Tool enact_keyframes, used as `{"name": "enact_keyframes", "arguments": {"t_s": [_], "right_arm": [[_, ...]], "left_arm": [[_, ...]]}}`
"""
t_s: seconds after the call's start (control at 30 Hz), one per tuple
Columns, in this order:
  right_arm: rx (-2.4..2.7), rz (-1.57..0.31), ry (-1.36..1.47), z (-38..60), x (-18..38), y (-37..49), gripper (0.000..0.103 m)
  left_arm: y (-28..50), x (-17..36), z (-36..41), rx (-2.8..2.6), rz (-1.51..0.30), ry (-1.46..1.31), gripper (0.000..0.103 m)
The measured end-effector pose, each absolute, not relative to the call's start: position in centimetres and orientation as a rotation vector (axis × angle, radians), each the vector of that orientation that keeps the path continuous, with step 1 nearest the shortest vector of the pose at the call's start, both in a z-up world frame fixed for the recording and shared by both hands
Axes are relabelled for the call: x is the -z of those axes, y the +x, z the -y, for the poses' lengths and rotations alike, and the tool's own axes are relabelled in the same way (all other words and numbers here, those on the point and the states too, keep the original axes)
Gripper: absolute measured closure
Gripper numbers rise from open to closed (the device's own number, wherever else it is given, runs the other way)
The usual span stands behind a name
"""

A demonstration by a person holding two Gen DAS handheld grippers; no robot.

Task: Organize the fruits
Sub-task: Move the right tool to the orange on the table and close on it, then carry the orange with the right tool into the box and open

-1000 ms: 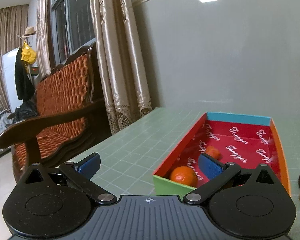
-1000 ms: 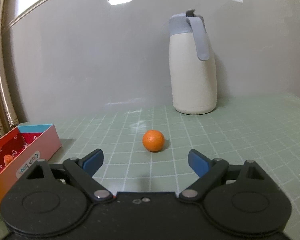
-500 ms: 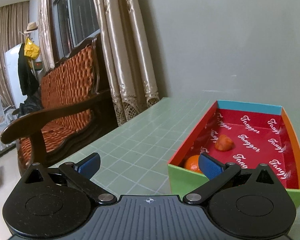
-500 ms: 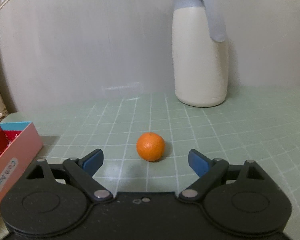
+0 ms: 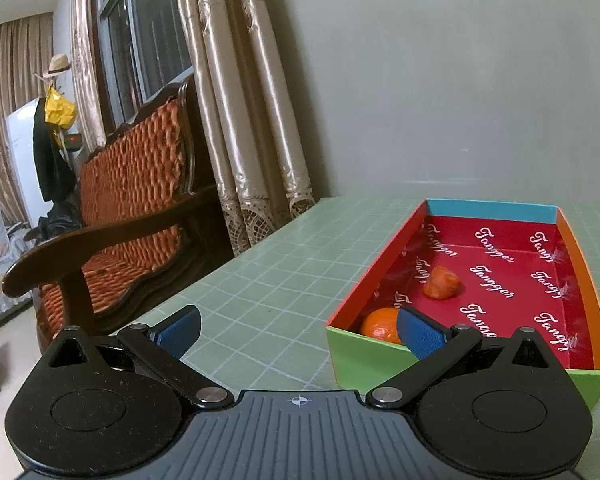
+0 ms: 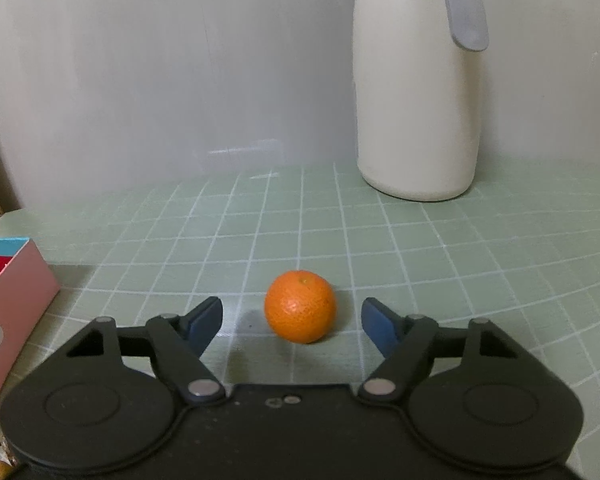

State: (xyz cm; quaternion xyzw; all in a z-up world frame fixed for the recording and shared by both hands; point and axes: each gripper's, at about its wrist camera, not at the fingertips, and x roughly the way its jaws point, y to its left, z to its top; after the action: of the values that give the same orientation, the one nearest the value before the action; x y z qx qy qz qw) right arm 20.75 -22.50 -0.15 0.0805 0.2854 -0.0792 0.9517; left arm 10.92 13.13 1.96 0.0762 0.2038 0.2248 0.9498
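A small orange (image 6: 300,307) rests on the green grid mat, just ahead of and between the blue pads of my right gripper (image 6: 291,322). Its jaws are closing, with a gap left on each side of the fruit. In the left wrist view a colourful box (image 5: 584,276) with a red printed lining holds an orange (image 5: 380,323) in its near corner and a smaller reddish-orange fruit (image 5: 442,283) further in. My left gripper (image 5: 298,330) hangs open before the box's near left corner, nothing between its pads; its right pad hides part of the orange.
A tall cream thermos jug (image 6: 418,84) with a grey handle stands at the back right against the wall. The box's pink outer side (image 6: 12,304) is at the left edge. A wooden bench (image 5: 112,216) with orange cushions and curtains (image 5: 256,120) lie beyond the table's left edge.
My right gripper has come forward to the orange, which now lies between its pads, and the jaws have narrowed. The left wrist view has tilted, so the box sits lower and more rightward.
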Motion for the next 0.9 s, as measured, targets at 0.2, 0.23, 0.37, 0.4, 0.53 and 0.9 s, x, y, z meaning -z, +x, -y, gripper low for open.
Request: {"name": "enact_keyframes", "arguments": {"t_s": [0.2,0.23,0.37,0.4,0.53,0.9], "right_arm": [[0.159,-0.582,0.163,22.6,0.6,21.3,0.052],[0.158,-0.579,0.17,22.7,0.6,21.3,0.057],[0.159,-0.566,0.2,23.2,0.7,21.2,0.066],[0.158,-0.565,0.202,23.2,0.7,21.1,0.066],[0.151,-0.552,0.196,23.0,0.5,21.0,0.066],[0.008,-0.439,0.152,20.0,-2.1,17.7,0.066]], "left_arm": [[10.9,-2.0,-13.1,-0.454,-0.417,0.149,0.0],[11.0,-2.0,-13.2,-0.453,-0.418,0.147,0.0],[10.9,-2.1,-13.3,-0.451,-0.422,0.137,0.0],[10.9,-2.1,-13.3,-0.452,-0.422,0.137,0.0],[10.9,-2.2,-13.6,-0.457,-0.421,0.128,0.0],[10.1,-2.5,-15.5,-0.494,-0.426,0.061,0.0]]}}
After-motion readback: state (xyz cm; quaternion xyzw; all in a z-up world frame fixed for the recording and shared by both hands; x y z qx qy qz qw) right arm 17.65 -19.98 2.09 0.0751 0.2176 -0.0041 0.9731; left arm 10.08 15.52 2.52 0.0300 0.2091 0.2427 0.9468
